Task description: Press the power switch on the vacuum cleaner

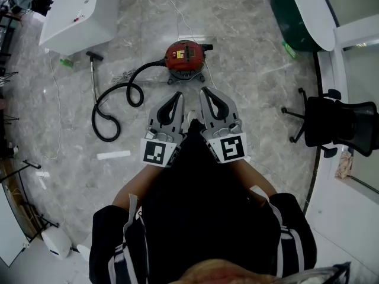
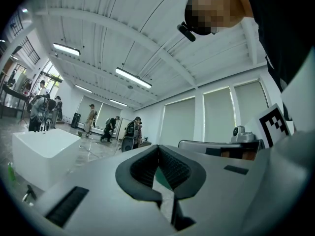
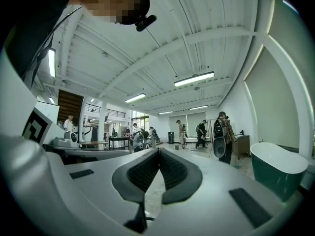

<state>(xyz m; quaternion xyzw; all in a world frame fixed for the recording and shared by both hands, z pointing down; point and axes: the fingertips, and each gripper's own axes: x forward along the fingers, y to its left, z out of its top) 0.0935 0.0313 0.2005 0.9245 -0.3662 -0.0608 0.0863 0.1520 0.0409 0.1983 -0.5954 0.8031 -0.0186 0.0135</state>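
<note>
A red canister vacuum cleaner (image 1: 185,57) stands on the marble floor, its black hose (image 1: 116,102) looping left to a metal wand (image 1: 93,70). Both grippers are held side by side at the person's waist, short of the vacuum and pointing toward it. My left gripper (image 1: 177,95) and my right gripper (image 1: 204,91) are shut with nothing between the jaws. In the left gripper view the left gripper (image 2: 158,147) tips meet, aimed level across the room. In the right gripper view the right gripper (image 3: 158,150) tips also meet. The vacuum does not show in either gripper view.
A white block (image 1: 80,13) stands at the back left and a dark green tub (image 1: 299,10) at the back right. A black office chair (image 1: 337,122) is at the right. A white strip (image 1: 112,155) lies on the floor. Several people (image 3: 221,136) stand farther off.
</note>
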